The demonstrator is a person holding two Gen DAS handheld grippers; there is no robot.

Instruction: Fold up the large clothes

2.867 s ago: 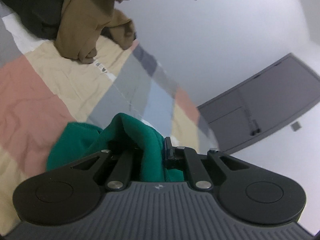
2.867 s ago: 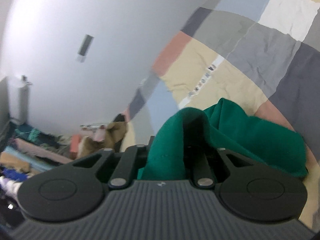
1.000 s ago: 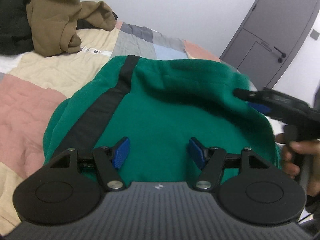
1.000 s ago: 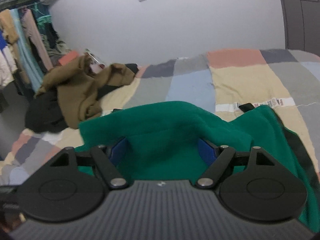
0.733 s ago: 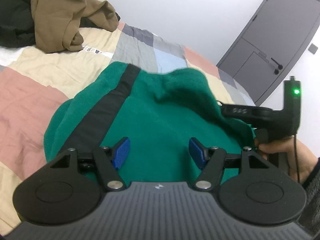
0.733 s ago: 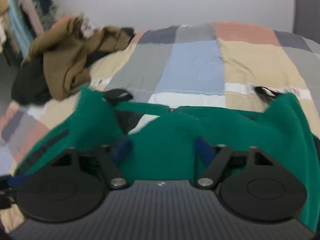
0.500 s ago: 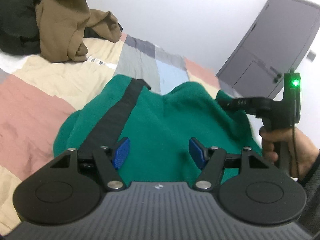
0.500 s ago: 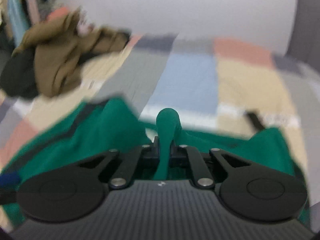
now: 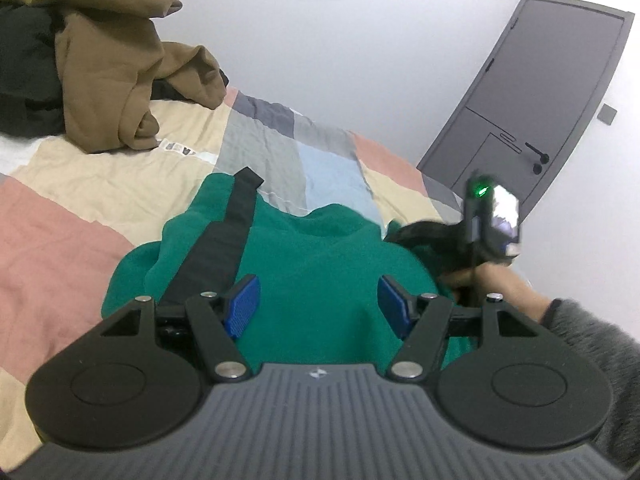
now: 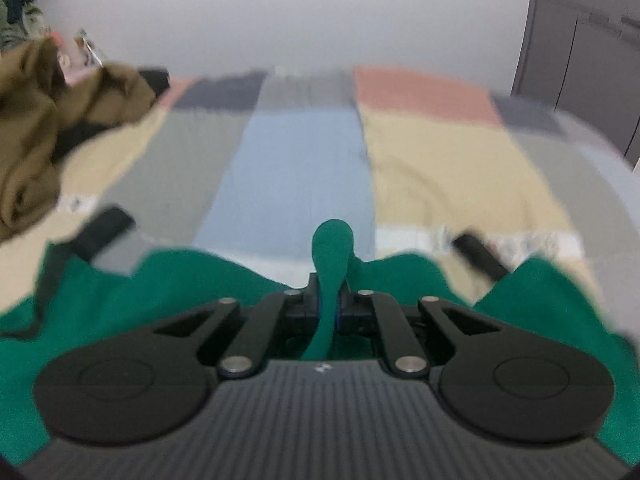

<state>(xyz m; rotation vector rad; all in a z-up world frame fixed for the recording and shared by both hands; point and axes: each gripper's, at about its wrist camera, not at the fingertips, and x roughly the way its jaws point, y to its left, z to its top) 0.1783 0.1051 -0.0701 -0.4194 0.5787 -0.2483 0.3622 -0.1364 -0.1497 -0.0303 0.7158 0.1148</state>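
Note:
A green garment (image 9: 316, 272) with a black stripe (image 9: 216, 252) lies bunched on the patchwork bed cover (image 9: 60, 240). My left gripper (image 9: 320, 304) hovers over its near part, open, blue pads clear of the cloth. At the garment's right edge the right gripper (image 9: 404, 234) shows blurred, held by a hand in a grey sleeve. In the right wrist view the right gripper (image 10: 329, 308) is shut on a fold of the green garment (image 10: 332, 248), which sticks up between its fingers. Black strap ends (image 10: 478, 258) poke out at both sides.
A heap of brown (image 9: 108, 68) and black clothes (image 9: 24, 64) sits at the bed's far left. A dark grey door (image 9: 552, 92) stands at the right behind the bed. Bare quilt (image 10: 300, 160) stretches beyond the garment to the white wall.
The right gripper closed on a fold of the green garment's edge and moved forward and down with it. The left gripper stayed open and tilted slightly.

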